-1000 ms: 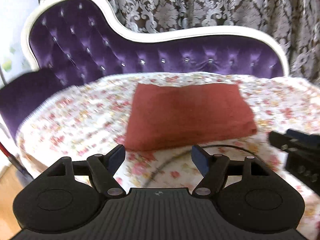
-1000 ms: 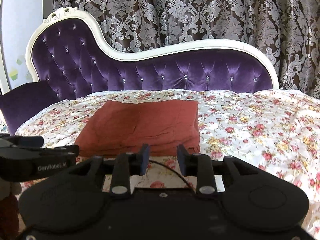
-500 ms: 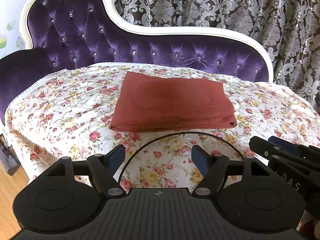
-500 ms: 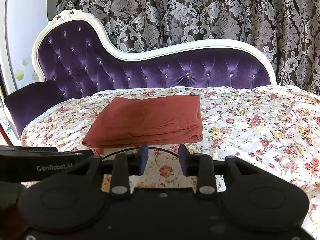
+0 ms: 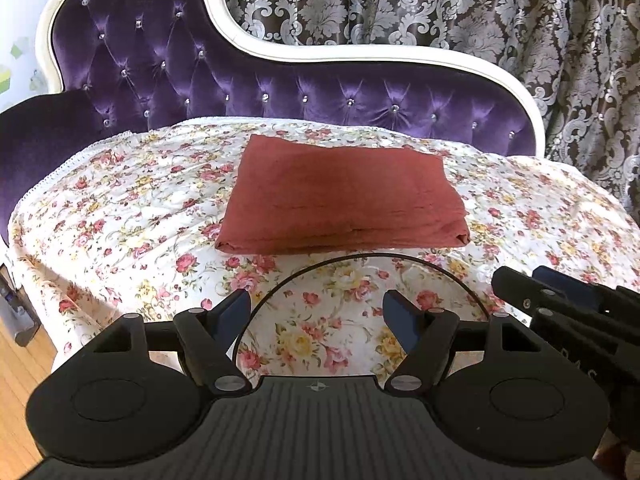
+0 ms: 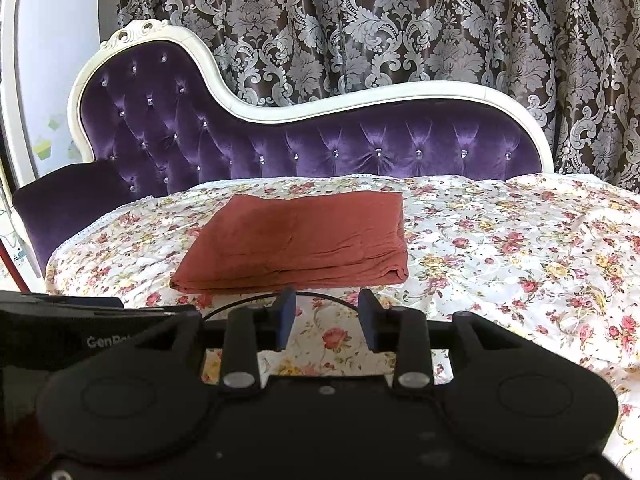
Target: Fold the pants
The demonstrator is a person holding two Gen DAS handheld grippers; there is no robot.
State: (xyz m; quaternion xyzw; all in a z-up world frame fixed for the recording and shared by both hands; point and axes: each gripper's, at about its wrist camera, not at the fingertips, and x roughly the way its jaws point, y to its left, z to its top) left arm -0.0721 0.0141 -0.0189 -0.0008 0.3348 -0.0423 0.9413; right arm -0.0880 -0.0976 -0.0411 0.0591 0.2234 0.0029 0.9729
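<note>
**Pants lie folded; both my grippers hang empty in front**

The pants (image 5: 342, 196) lie on the floral bedspread (image 5: 120, 208) as a flat rust-red rectangle, several layers deep, with the purple tufted backrest (image 5: 280, 92) behind them at 12 o'clock. In the left view they sit at 12 o'clock from my left gripper (image 5: 316, 318), well apart from it. In the right view they sit at about 11 o'clock from my right gripper (image 6: 326, 316). The left one's fingers are spread wide with nothing between them. The right one's are narrower, still apart, and also empty.

I judge the cloth soft, light and limp: thin, matte fabric that sags and slides layer on layer if I lift it by one point. The near edge shows stacked folds, and the near right corner bulges a little. If another fold is wanted, I would pinch all the layers at both near corners together and keep them level. To me the fold looks about finished.
</note>
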